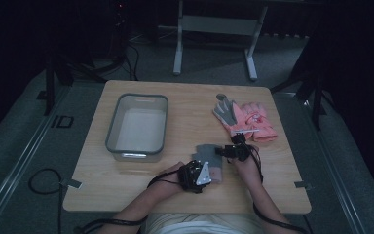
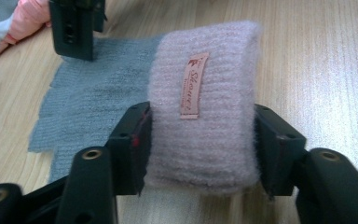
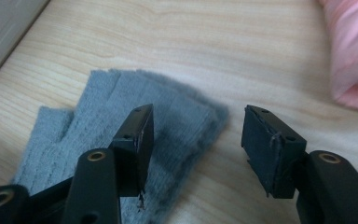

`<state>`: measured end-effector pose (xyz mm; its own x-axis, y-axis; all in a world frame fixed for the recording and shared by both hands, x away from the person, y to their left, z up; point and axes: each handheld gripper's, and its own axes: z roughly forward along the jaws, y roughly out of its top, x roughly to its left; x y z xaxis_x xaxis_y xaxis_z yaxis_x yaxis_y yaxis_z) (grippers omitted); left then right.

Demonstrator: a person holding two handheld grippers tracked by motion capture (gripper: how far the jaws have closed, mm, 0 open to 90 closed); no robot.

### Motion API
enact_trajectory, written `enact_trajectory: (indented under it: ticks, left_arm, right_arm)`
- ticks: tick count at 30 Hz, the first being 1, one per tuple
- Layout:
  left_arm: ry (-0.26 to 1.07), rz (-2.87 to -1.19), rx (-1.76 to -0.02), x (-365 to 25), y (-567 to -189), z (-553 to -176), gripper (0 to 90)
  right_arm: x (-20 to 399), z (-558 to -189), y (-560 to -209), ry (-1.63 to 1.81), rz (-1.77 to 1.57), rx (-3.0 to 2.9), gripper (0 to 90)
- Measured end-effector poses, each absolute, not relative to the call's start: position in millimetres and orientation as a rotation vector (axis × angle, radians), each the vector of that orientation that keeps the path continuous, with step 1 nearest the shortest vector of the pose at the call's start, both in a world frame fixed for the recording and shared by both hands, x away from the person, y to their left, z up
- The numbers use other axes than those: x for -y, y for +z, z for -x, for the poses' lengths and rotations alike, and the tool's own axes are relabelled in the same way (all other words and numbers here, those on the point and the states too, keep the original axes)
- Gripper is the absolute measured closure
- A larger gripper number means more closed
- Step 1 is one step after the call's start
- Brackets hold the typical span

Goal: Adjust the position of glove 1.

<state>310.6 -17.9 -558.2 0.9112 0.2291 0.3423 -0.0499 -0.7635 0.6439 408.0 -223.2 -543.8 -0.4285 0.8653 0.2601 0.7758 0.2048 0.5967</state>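
A grey knit glove point(image 1: 204, 152) with a pale pink cuff point(image 2: 205, 84) lies flat on the wooden table point(image 1: 185, 105), near the front edge. My left gripper point(image 2: 200, 140) is shut on the cuff, one pad pressing each side of it; a small label faces the camera. In the high view the left gripper point(image 1: 213, 175) sits at the glove's near end. My right gripper point(image 3: 196, 140) is open just above the glove's finger end point(image 3: 98, 121): its left jaw hangs over the grey knit and its right jaw over bare wood. Nothing is between its pads.
A grey plastic bin point(image 1: 112, 131) stands at the table's left. At the back right lie a grey and white glove point(image 1: 226, 112) and a pink glove pair point(image 1: 258, 122), whose edge is close to the right gripper point(image 3: 354, 56).
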Motion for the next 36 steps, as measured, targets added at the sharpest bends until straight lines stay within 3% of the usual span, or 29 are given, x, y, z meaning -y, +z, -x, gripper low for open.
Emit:
enact_trajectory:
  ticks: [7,12,14,19,28,36]
  left_arm:
    - [0.414,-2.346,-0.132,7.1,-555.0,-323.5,60.6]
    - [0.343,-2.319,-0.162,2.2,-555.7,-329.3,66.2]
    - [0.343,-2.324,-0.161,2.7,-555.0,-329.8,67.1]
    - [0.322,-2.334,-0.181,2.6,-552.2,-332.1,68.8]
    - [0.349,-2.318,-0.198,-4.1,-540.7,-330.8,69.9]
    - [0.395,-2.356,-0.14,-6.5,-502.6,-337.4,69.9]
  right_arm:
    - [215.3,-406.3,-545.9,1.032,-1.575,-2.397,48.8]
    - [212.7,-409.5,-548.4,1.118,-1.608,-2.431,56.6]
    - [208.3,-410.5,-548.8,1.12,-1.588,-2.441,58.3]
    - [197.4,-409.7,-545.3,1.129,-1.542,-2.449,72.1]
    - [198.7,-404.0,-527.2,1.155,-1.466,-2.429,73.6]
    - [200.5,-405.8,-501.6,1.214,-1.428,-2.389,74.0]
